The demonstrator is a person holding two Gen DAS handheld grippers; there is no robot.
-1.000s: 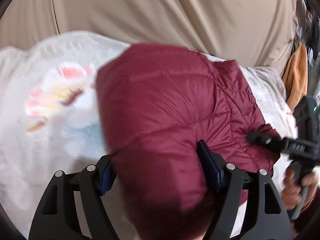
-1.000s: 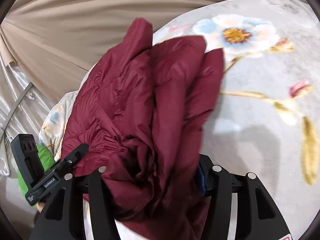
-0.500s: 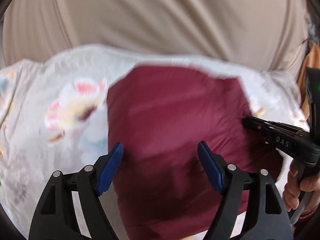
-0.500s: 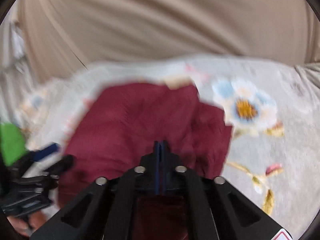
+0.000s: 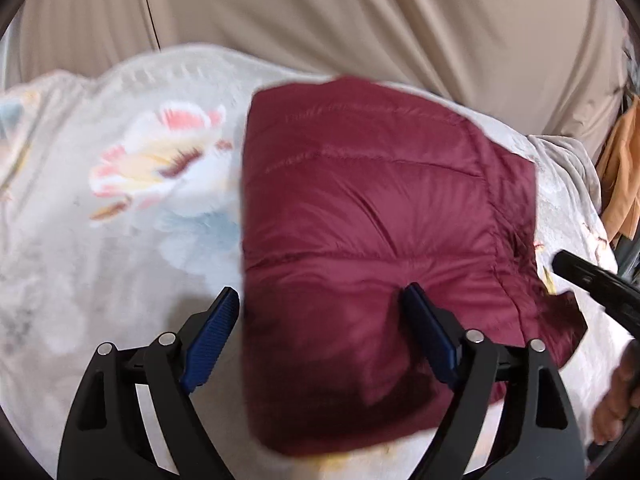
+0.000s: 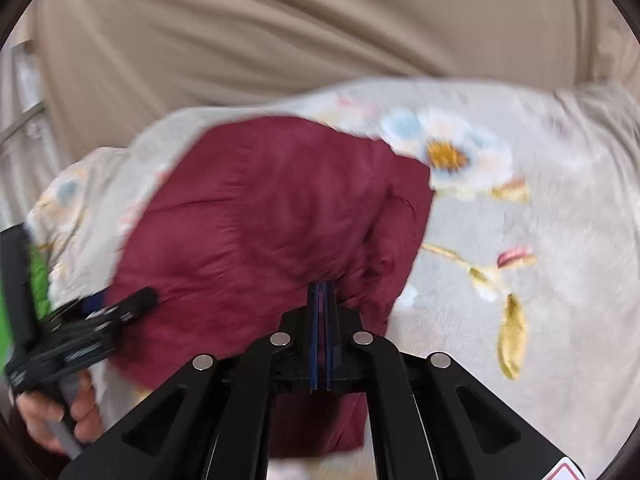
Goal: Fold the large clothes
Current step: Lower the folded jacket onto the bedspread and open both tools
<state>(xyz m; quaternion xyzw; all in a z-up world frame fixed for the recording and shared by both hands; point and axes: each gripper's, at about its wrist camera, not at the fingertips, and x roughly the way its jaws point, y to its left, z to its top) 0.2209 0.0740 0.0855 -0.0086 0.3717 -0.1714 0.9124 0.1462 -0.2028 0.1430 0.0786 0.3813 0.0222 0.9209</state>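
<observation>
On floral blanket (image 5: 80, 264): maroon puffer jacket (image 5: 372, 216) lies folded; left hand-held gripper (image 5: 320, 328) just opening wide, straddling edge, gripping nothing; right hand-held gripper (image 6: 322, 296) closed, empty; fold looks done, next: tidy bundle

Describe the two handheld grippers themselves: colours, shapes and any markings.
Both are matte black plastic. The left gripper has two angled, cut-out finger arms with silver pivot pins and ribbed blue pads. The right gripper has the same black arms, silver pins and blue pads, plus a red and white sticker at its lower right corner. Seen from the right wrist, the left gripper's body carries small white lettering, too blurred to read.
</observation>
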